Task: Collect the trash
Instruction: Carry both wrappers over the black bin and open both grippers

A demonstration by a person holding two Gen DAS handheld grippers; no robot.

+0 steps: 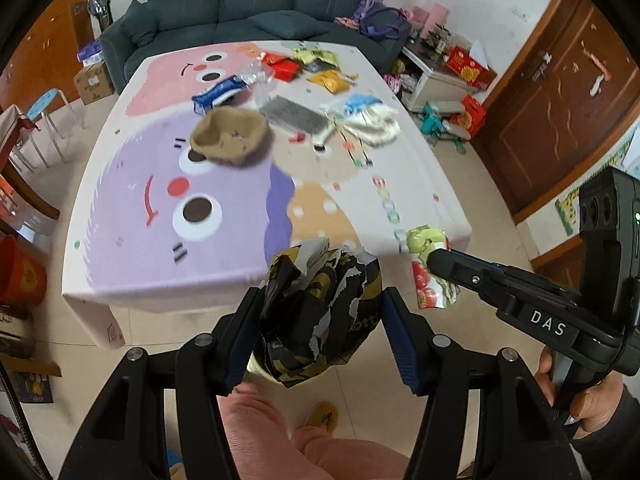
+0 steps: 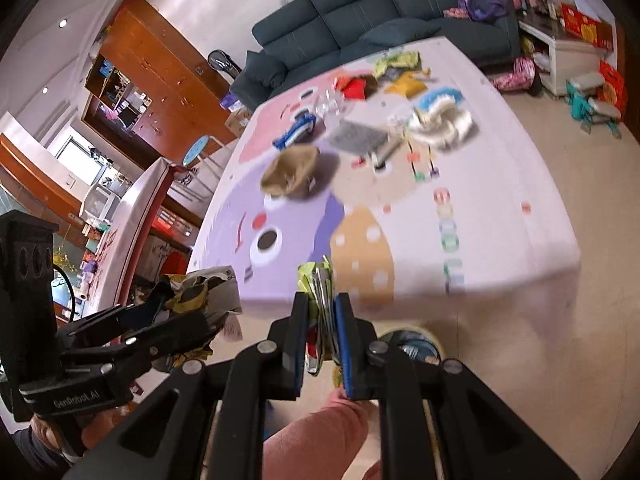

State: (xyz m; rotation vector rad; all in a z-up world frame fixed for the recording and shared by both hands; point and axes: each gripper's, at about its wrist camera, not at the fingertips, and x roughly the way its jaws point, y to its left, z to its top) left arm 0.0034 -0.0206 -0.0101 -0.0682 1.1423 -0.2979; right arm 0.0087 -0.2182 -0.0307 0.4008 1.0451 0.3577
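Beyond both tools lies the tabletop (image 1: 224,264), covered with a cartoon-printed cloth in pink, purple and white; a dark sofa (image 1: 256,4) stands past its far edge. Ahead of my left tool (image 1: 320,320), on the tabletop, sit a crumpled brown paper bag (image 1: 230,136), a grey mesh sheet (image 1: 294,116), a blue snack wrapper (image 1: 218,96), a white and blue cloth (image 1: 372,118) and, farthest off, a cluster of red, yellow and green packets (image 1: 312,66).

My left tool is clamped on a crumpled black-and-gold wrapper (image 1: 320,312), its pads pressing both sides; the bundle hangs over the floor, just short of the tabletop's near edge. My right tool (image 2: 322,340) is closed tight on a flattened green-and-red foil packet (image 2: 318,288), which sticks up from between the pads, also at the near edge. The two tools sit close beside each other.

Below the right tool, a round bin (image 2: 412,344) with blue contents shows on the tiled floor. My pink-trousered leg (image 2: 320,432) fills the space under both tools.
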